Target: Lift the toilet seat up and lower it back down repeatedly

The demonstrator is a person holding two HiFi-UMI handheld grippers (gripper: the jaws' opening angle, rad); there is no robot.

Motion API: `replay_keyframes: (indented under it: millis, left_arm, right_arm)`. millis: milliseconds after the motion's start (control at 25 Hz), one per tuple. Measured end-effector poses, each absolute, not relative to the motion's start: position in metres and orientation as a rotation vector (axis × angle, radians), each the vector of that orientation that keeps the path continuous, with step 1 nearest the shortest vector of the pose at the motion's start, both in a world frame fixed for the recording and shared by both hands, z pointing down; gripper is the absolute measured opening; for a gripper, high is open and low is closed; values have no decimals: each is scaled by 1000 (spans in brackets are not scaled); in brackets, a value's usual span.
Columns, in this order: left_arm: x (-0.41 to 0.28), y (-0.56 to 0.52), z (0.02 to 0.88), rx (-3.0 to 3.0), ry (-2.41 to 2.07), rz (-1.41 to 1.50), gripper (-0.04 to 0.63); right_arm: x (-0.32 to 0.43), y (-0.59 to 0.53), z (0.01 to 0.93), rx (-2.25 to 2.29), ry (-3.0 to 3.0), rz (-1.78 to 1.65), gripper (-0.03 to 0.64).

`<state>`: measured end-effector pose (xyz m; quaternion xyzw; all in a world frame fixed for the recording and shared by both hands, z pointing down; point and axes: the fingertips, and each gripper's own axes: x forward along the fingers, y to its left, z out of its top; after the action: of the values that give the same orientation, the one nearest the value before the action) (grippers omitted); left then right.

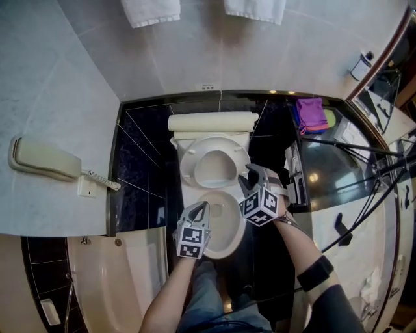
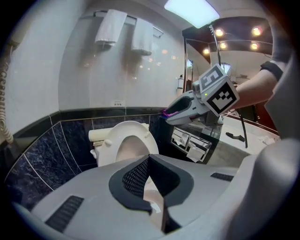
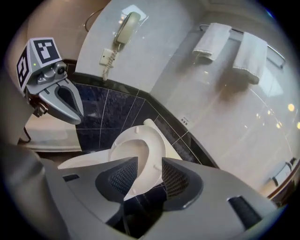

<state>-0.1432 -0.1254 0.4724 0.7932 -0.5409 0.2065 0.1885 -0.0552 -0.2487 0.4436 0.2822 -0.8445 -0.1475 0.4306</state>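
The white toilet seat point(image 1: 213, 148) stands raised, leaning back against the cistern point(image 1: 211, 121), with the open bowl point(image 1: 229, 239) below it. My left gripper point(image 1: 202, 209) hovers over the bowl's left rim, its tips together and nothing between them; in its own view the left gripper point(image 2: 149, 158) points toward the upright seat point(image 2: 126, 129). My right gripper point(image 1: 252, 177) hangs by the seat's right side, apart from it. In its own view the right gripper point(image 3: 150, 165) is open, the seat point(image 3: 157, 143) showing beyond the gap, untouched.
A wall phone point(image 1: 42, 159) hangs at the left, two white towels point(image 1: 151, 10) above the toilet. A bathtub point(image 1: 117, 279) lies at lower left. A paper holder point(image 2: 190, 143) and a counter with a pink cloth point(image 1: 311, 114) stand on the right.
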Motion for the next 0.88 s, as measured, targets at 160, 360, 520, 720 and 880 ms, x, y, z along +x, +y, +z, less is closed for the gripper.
replay_keyframes:
  millis: [160,360,520,720,880]
  left_arm:
    - [-148,-152,496,2226,-1501,580,-8]
    - [-155,-172,518,2196,-1496,533,-8]
    - [-162,-181,533,2180,-1488,511,-8]
    - [-171,-187,547,2164,-1485,488,-8]
    - [-173,-189,556,2154,-1481,476,-8]
  right_arm:
    - [-92,-294,455,640,-2040,-511,178]
    - [-128,-337,471,594,-1987,-604,178]
    - [-149,-358,488,521,-1926,-688,178]
    - [-165,-377,506,465,-1856,-767,150]
    - [-167,-384,518,449,-1831,-758,106]
